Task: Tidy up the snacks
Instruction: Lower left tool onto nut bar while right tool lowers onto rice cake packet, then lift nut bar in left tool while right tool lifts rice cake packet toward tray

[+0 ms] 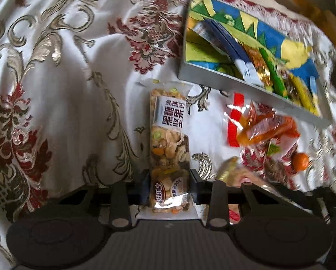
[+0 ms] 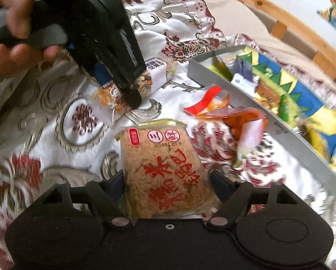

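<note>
A white satin cloth with red and gold flowers (image 1: 66, 90) fills both views. At upper right lies a grey tray with a blue-green-yellow lining (image 1: 246, 83), holding packets. The left gripper (image 1: 169, 185) has its fingers clenched on a clear nut-bar packet (image 1: 169, 135) at centre. The right gripper (image 2: 168, 185) fingers flank a brown rice-cake packet (image 2: 159, 157); contact unclear.

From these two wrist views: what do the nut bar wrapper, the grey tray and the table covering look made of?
Nut bar wrapper: clear glossy plastic film, probably; the contents show through and it glints.
Grey tray: thin, flat, matte grey walls; painted metal or rigid plastic, can't tell which.
Table covering: woven satin-like fabric; sheen, soft folds, floral pattern apparently woven in.
</note>
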### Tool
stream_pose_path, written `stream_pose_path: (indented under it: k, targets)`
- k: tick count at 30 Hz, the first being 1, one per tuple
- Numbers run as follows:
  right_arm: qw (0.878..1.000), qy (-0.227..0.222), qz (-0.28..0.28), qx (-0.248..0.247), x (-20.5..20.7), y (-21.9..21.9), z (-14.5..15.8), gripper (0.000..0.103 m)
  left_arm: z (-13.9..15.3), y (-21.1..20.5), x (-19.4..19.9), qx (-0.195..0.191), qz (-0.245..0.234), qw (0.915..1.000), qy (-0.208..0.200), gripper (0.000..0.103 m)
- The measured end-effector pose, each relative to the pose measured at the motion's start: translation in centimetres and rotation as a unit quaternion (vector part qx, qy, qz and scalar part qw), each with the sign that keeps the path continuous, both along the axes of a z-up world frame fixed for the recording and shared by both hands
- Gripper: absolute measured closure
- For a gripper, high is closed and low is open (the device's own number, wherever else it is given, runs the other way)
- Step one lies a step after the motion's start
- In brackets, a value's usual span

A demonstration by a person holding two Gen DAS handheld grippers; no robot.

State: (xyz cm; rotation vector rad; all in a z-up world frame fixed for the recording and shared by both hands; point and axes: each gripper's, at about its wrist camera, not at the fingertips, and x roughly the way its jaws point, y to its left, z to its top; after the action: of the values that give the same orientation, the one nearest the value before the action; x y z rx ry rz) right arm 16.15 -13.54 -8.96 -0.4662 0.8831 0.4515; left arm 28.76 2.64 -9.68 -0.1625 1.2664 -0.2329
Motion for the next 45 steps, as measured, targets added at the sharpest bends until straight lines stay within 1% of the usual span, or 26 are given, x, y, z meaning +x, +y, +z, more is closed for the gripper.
stream_pose_path:
  k: [2,5,7,9,10,12,14,17,20,23,25,27,29,31,33,35,42,45]
  targets:
    - [1.000,-0.010,0.001,-0.015,-0.8,-0.2,0.3,0.024,-0.2,-0.3,0.0,0.004,-0.002,1.0000,-0.002,0.060]
    - [0.999,-0.024,0.001,-0.031,-1.7,-0.5,0.7,0.026,0.0,-0.4,-0.4,0.007,-0.007,0.9999,-0.006,0.064]
    - [0.998,-0.038,0.001,-0.046,-1.9,-0.8,1.1,0.027,0.4,-0.4,-0.7,-0.008,-0.008,0.9999,0.002,0.064]
    - [0.998,-0.044,-0.001,-0.055,-2.4,-1.2,1.6,0.028,0.7,-0.3,-1.2,-0.037,-0.006,0.9993,0.010,0.065]
    - [0.997,-0.046,-0.005,-0.056,-2.6,-1.4,1.8,0.029,0.9,-0.4,-1.5,-0.050,-0.007,0.9986,0.012,0.065]
    - [0.997,-0.051,-0.012,-0.052,-2.8,-2.1,2.4,0.034,1.4,-0.8,-2.3,-0.068,-0.013,0.9976,0.011,0.065]
    - [0.997,-0.060,-0.022,-0.051,-3.2,-2.9,3.1,0.034,2.0,-1.3,-3.2,-0.077,-0.023,0.9967,0.006,0.065]
    - [0.997,-0.058,-0.036,-0.044,-3.8,-4.2,3.7,0.034,2.7,-2.0,-4.1,-0.080,-0.035,0.9962,-0.002,0.065]
    - [0.996,-0.054,-0.053,-0.038,-3.9,-5.2,3.6,0.035,3.1,-2.1,-4.6,-0.075,-0.032,0.9966,-0.012,0.065]
    - [0.995,-0.077,-0.056,-0.042,-4.4,-5.3,4.1,0.035,3.7,-1.7,-4.9,-0.077,-0.021,0.9963,-0.029,0.065]
    - [0.992,-0.106,-0.050,-0.056,-4.8,-5.1,4.4,0.035,4.2,-1.5,-5.2,-0.087,-0.015,0.9951,-0.044,0.065]
    - [0.985,-0.144,-0.039,-0.080,-5.5,-4.6,4.7,0.035,4.8,-1.5,-5.4,-0.086,-0.012,0.9941,-0.066,0.065]
    - [0.979,-0.181,-0.029,-0.092,-6.1,-4.5,5.1,0.035,5.7,-1.5,-5.6,-0.088,-0.008,0.9911,-0.100,0.065]
    - [0.975,-0.207,-0.029,-0.079,-6.2,-4.8,5.7,0.035,6.7,-1.7,-5.9,-0.093,-0.009,0.9871,-0.130,0.065]
    - [0.971,-0.226,-0.037,-0.063,-6.2,-5.3,6.4,0.035,7.7,-1.8,-6.1,-0.107,-0.005,0.9813,-0.160,0.065]
    - [0.966,-0.249,-0.045,-0.058,-6.0,-5.6,6.8,0.035,8.3,-2.2,-6.2,-0.111,-0.003,0.9760,-0.187,0.065]
    - [0.934,-0.347,-0.065,-0.048,-4.7,-6.2,8.4,0.034,9.8,-3.9,-5.5,-0.089,-0.001,0.9564,-0.278,0.065]
    - [0.925,-0.369,-0.079,-0.040,-3.7,-6.8,8.8,0.034,10.4,-5.3,-4.4,-0.075,-0.004,0.9476,-0.310,0.065]
